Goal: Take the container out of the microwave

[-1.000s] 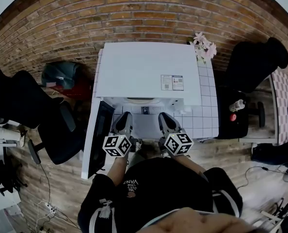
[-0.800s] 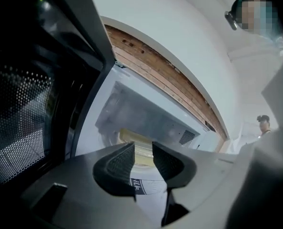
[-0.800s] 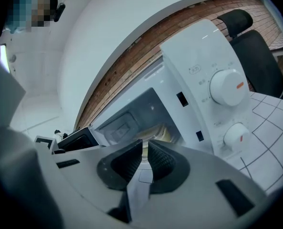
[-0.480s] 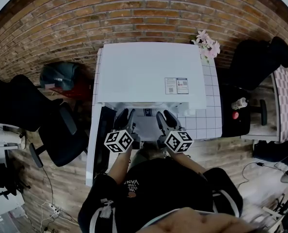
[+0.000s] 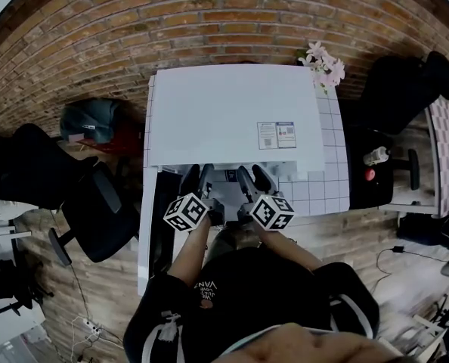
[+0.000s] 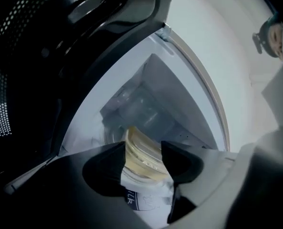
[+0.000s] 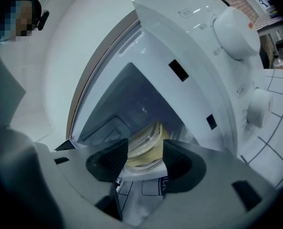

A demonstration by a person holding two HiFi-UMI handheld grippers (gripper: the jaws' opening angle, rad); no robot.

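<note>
We hold 2 grippers, left gripper (image 5: 199, 178) & right gripper (image 5: 252, 178), at the mouth of 1 white box microwave (image 5: 232, 112) on the white tiled bench (image 5: 319, 191), its 1 dark door (image 5: 155, 218) swung open. Both have just been opening and are now spread, pinching nothing. 1 clear round plastic container (image 6: 140, 152) w/ yellowish contents sits inside, ahead of both jaw gaps.

**Surfaces and finishes**

The microwave (image 5: 232, 112) casing is seen as smooth and white, with a soft sheen. Its door (image 6: 22, 23) is shown dark and glossy, backed by a perforated metal screen. The container (image 6: 142, 151) is made out as clear, glossy plastic. The wall (image 5: 209, 21) is built of rough, matt brick. The table (image 5: 326, 180) is faced with glazed white tiles, and the floor (image 5: 360, 240) is laid in matt wood planks.
</note>
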